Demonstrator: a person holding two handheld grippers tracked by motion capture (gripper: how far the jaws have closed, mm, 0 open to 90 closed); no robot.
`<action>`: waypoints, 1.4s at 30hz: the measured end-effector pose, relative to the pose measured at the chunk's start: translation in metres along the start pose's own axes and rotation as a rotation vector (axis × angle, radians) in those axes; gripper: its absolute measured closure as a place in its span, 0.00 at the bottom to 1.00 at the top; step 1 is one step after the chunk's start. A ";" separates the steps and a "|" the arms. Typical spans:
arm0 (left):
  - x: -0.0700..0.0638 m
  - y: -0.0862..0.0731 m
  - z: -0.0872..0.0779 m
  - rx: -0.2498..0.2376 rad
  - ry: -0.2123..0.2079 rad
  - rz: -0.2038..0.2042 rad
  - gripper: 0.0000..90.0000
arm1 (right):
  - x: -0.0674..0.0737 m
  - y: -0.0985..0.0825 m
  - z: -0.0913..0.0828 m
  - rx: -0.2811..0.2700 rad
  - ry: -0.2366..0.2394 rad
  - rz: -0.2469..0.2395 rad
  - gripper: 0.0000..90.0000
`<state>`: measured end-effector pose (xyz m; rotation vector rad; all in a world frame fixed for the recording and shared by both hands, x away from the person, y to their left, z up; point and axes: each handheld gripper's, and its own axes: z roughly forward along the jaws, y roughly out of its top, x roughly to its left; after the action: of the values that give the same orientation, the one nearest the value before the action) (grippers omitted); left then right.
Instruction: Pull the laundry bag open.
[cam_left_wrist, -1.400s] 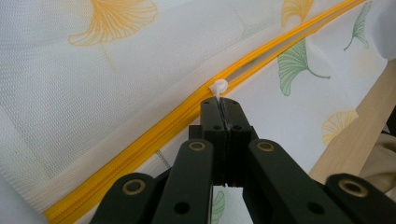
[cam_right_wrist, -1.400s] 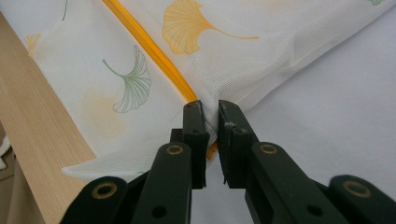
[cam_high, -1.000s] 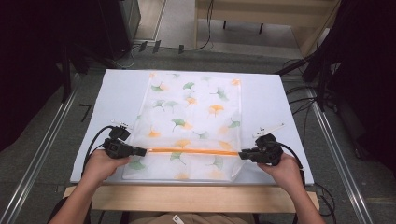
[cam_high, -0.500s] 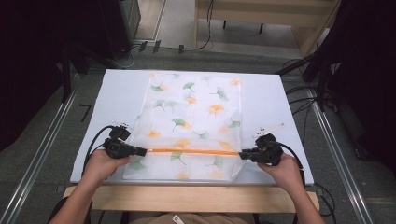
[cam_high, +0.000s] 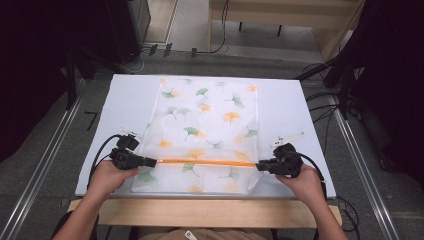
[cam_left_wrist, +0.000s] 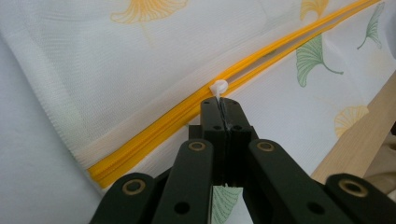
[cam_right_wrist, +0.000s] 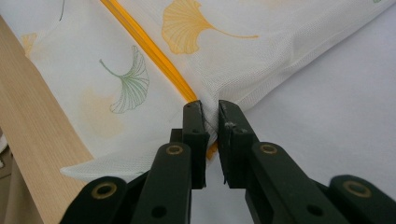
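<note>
On the near half of the white bench (cam_high: 125, 100) lies a flat mesh bag (cam_high: 205, 130) printed with green and orange ginkgo leaves, long axis running away from the person, near edge close to the wooden front rim (cam_high: 200, 212). Orange zipper (cam_high: 207, 162) crosses the bag from side to side, near its front end. Left hand-held gripper (cam_high: 152, 161) at the zipper's left end, lying level, pointing inward along the zipper line; its jaws are pressed together on the white zipper pull (cam_left_wrist: 218, 87), which sticks up just past the jaw tips in the left gripper view. Zipper teeth look parted beyond the pull, joined behind it toward the bag's corner. Right hand-held gripper (cam_high: 260, 166) at the zipper's right end, also level, pointing inward; jaws pinch the bag's fabric at the zipper end, a narrow gap between them with mesh bunched in it, seen in the right gripper view. Fabric puckers toward that grip. Both hands rest low at the bag's two side edges, left hand (cam_high: 107, 175), right hand (cam_high: 302, 182), cables trailing outward. Bag otherwise smooth and flat on the bench.
</note>
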<state>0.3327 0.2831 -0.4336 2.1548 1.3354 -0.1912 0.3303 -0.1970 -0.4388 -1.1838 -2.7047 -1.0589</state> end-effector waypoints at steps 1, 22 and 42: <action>0.000 0.000 -0.001 -0.001 0.003 -0.006 1.00 | 0.000 0.000 0.000 0.000 0.000 0.001 0.93; 0.015 -0.013 -0.017 -0.023 0.026 -0.041 1.00 | 0.000 0.000 0.001 0.005 -0.001 0.006 0.93; 0.017 -0.013 -0.016 -0.022 0.018 -0.050 1.00 | 0.000 0.000 0.001 0.005 -0.005 0.000 0.93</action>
<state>0.3270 0.3098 -0.4328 2.1105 1.3960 -0.1765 0.3305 -0.1966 -0.4398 -1.1870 -2.7092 -1.0500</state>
